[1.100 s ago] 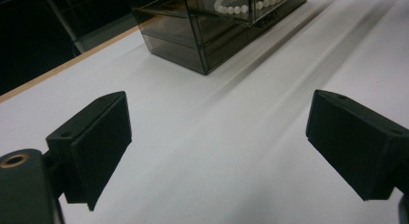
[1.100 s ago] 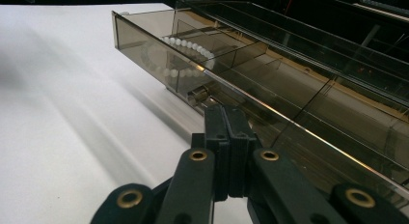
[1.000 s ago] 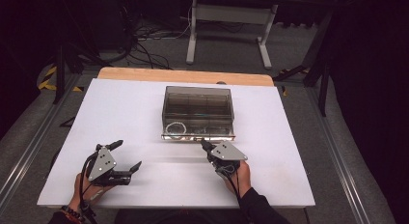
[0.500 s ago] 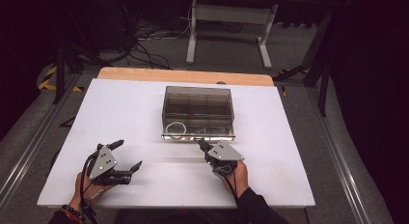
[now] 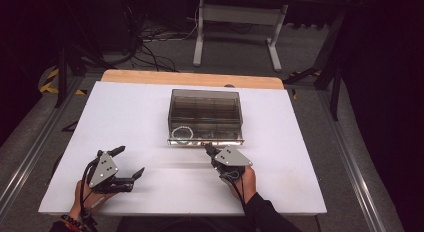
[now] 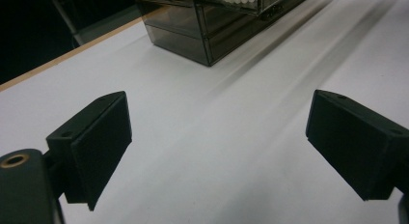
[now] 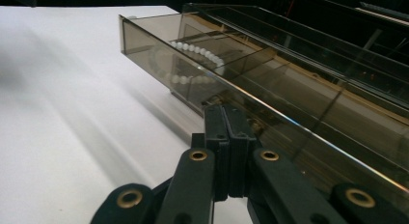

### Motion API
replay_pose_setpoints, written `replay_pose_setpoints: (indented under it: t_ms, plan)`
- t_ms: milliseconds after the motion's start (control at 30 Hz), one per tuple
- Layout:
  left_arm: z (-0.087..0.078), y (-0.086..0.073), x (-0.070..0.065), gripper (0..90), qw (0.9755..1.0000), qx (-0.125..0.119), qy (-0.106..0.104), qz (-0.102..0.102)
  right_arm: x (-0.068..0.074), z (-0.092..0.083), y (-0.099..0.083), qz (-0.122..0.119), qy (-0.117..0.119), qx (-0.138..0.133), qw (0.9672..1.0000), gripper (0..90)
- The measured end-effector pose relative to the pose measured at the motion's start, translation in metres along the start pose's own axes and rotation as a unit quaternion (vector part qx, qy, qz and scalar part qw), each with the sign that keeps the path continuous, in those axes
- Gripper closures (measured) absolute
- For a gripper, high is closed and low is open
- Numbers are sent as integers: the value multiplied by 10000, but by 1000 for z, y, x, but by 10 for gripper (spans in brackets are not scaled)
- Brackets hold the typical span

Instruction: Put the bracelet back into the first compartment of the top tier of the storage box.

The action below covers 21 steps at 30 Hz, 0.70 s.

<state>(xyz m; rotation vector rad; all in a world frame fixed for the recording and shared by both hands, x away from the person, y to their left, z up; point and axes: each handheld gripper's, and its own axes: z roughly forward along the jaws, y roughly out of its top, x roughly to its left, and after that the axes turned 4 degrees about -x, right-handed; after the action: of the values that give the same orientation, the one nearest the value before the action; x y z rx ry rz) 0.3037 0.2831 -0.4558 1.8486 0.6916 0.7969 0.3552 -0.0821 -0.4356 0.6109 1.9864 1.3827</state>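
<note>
A smoky clear drawer box (image 5: 205, 107) stands mid-table. Its bottom drawer (image 5: 220, 140) is pulled out a little, and a white bead bracelet (image 5: 181, 134) lies in the drawer's left end. My right gripper (image 5: 207, 148) is shut, its tips right at the drawer's front wall. In the right gripper view the shut jaws of the right gripper (image 7: 225, 119) point at that wall (image 7: 270, 113), with nothing seen between them, and the bracelet (image 7: 202, 52) lies behind it. My left gripper (image 5: 131, 160) rests open at the table's near left, far from the box. The left gripper (image 6: 222, 137) has bare table between its jaws.
The white table top (image 5: 125, 112) has a wooden strip (image 5: 190, 78) along its far edge. Behind it on the floor are cables (image 5: 150, 47) and a metal stand (image 5: 235, 22). Rails (image 5: 30, 157) run along both sides.
</note>
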Motion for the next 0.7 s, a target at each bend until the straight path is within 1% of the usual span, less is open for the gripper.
replay_pose_setpoints:
  t_ms: [133,233,267,333,433,567,600,700]
  plan:
    - [-4,-2,1,98,10000,-13,33,-67,-3,-3,-2,-23,-2,23,10000,900]
    - [-5,-2,1,98,10000,34,52,-33,-5,-5,-2,-39,-13,25,10000,900]
    - [-5,-2,0,98,10000,17,59,-45,-6,-6,-2,-45,-27,19,10000,900]
    - [-6,-3,1,98,10000,42,65,-30,-9,-8,-4,-12,-24,35,10000,900]
    - [-7,-3,0,98,10000,22,70,-54,-13,-10,-5,10,-92,67,9999,900]
    - [-7,-3,0,99,10000,54,70,-16,-18,-9,-6,91,-143,77,9998,900]
    - [-6,-4,0,99,10000,51,62,-39,-18,-9,-7,114,-139,72,9998,900]
    - [-7,-3,0,100,10000,44,72,-10,-18,-7,-6,76,-139,52,9999,900]
